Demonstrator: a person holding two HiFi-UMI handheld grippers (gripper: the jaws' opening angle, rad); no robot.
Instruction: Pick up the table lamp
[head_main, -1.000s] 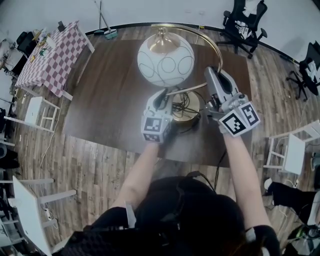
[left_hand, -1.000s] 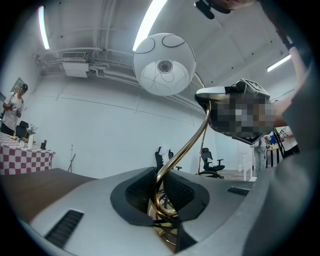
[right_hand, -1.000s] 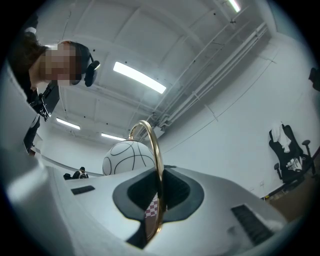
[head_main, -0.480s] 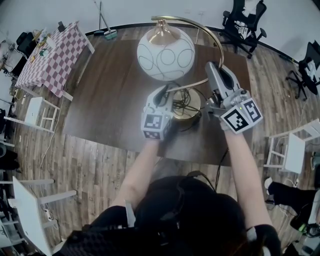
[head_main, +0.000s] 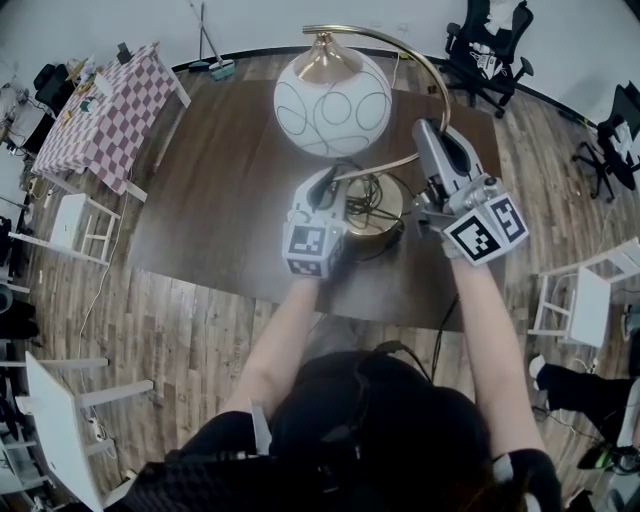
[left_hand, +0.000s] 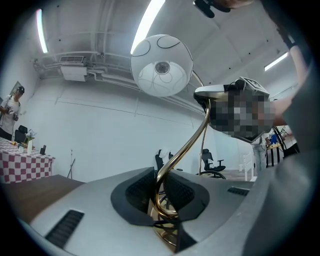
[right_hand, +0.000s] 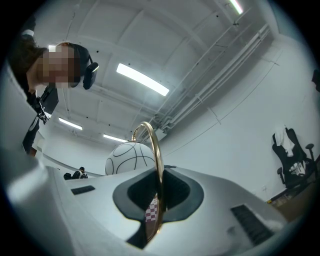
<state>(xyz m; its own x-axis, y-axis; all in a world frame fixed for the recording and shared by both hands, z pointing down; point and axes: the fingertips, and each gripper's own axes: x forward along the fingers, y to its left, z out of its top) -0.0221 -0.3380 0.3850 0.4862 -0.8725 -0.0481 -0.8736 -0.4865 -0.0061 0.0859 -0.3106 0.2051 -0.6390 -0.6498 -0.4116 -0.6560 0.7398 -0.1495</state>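
Observation:
The table lamp has a white globe shade (head_main: 332, 102) with thin ring lines, a brass arc stem (head_main: 425, 75) and a round brass base (head_main: 375, 215) with black cable coiled on it. In the head view my left gripper (head_main: 335, 183) is shut on the low end of the stem just above the base. My right gripper (head_main: 437, 133) is shut on the arc's right side, higher up. In the left gripper view the brass stem (left_hand: 175, 160) runs up from between the pads of the left gripper (left_hand: 160, 192) to the globe (left_hand: 161, 65). The right gripper view shows the thin arc (right_hand: 158, 165) pinched in the right gripper (right_hand: 158, 202), with the globe (right_hand: 131, 157) behind.
The lamp is over a dark brown table (head_main: 220, 190). A checkered table (head_main: 105, 110) and white chairs (head_main: 75, 225) stand at the left, office chairs (head_main: 490, 45) at the far right, a white chair (head_main: 585, 300) at the right. A black cable (head_main: 440, 320) hangs off the table's front edge.
The globe and arc have shifted a little toward the far side of the table. Both grippers keep the same hold on the stem and have barely moved.

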